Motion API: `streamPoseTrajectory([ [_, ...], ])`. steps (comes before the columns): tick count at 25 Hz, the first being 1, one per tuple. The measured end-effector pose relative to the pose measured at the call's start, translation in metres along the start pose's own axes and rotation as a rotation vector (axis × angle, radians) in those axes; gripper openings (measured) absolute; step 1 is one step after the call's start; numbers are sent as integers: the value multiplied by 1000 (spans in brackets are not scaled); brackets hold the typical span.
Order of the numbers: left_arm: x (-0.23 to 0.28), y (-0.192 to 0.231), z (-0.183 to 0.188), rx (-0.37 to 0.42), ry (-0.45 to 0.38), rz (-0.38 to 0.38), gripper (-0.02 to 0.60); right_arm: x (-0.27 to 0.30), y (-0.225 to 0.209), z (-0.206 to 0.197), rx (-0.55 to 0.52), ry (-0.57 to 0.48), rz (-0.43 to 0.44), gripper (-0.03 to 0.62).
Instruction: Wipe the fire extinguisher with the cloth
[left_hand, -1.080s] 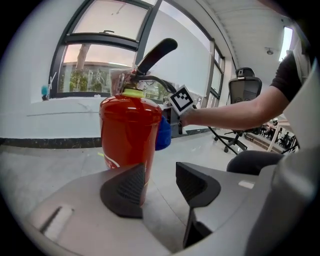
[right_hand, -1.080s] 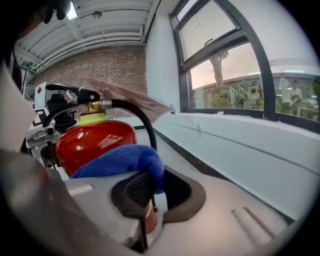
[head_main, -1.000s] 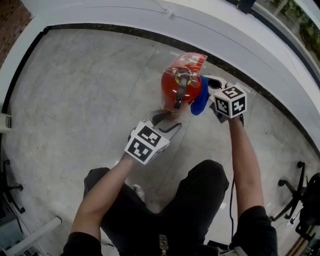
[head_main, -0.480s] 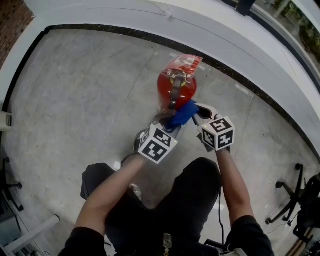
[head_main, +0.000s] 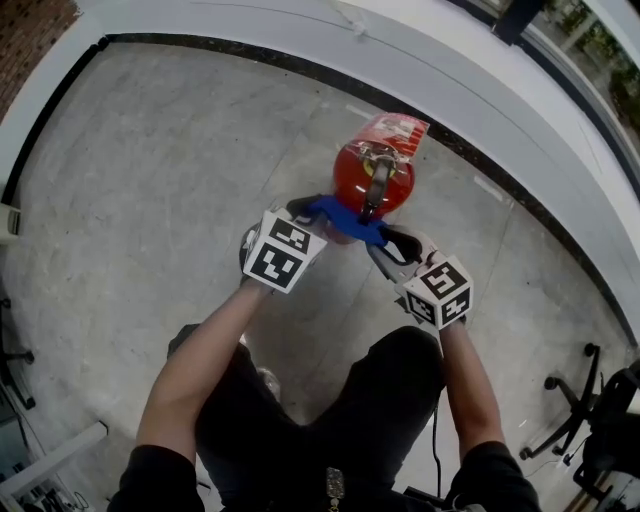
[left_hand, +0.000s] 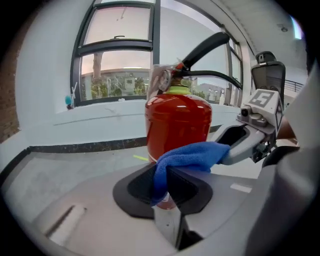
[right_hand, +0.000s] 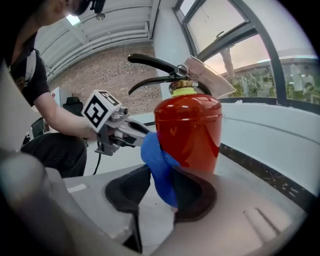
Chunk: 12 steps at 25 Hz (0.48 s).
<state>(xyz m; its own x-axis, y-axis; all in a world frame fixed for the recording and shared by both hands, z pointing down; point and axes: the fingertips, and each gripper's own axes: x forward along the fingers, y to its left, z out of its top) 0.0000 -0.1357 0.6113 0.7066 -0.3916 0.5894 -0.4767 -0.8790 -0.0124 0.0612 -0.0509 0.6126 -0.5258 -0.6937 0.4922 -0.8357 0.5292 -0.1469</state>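
Fire extinguisher (head_main: 372, 180) stands upright on the floor (head_main: 180, 170) near the white wall (head_main: 250, 30). Its long axis is vertical, and its lever (head_main: 378, 190) points toward the person. Blue cloth (head_main: 345, 213) spans its near side between both grippers. Left gripper (head_main: 305, 208) has just narrowed and pinches one cloth end. Right gripper (head_main: 388, 240) has just widened, and only its own view shows the cloth loose between parted pads. Only the head view shows the full span.
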Motion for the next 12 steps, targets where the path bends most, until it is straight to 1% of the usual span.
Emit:
streamPoseTrajectory([
  [2,2,22,11,-1,-48,31,55,2,8,3,-7,-21,34,179],
  [3,4,32,19,2,-77,35,55,3,10,4,-12,-23,44,189],
  [6,17,48,46,43,-141,6,54,4,16,3,-22,-16,48,190],
  [9,32,57,60,83,-167,-36,54,0,19,0,-27,-13,38,190],
  [12,52,62,67,76,-183,-80,54,-10,12,-8,-15,-10,5,190],
])
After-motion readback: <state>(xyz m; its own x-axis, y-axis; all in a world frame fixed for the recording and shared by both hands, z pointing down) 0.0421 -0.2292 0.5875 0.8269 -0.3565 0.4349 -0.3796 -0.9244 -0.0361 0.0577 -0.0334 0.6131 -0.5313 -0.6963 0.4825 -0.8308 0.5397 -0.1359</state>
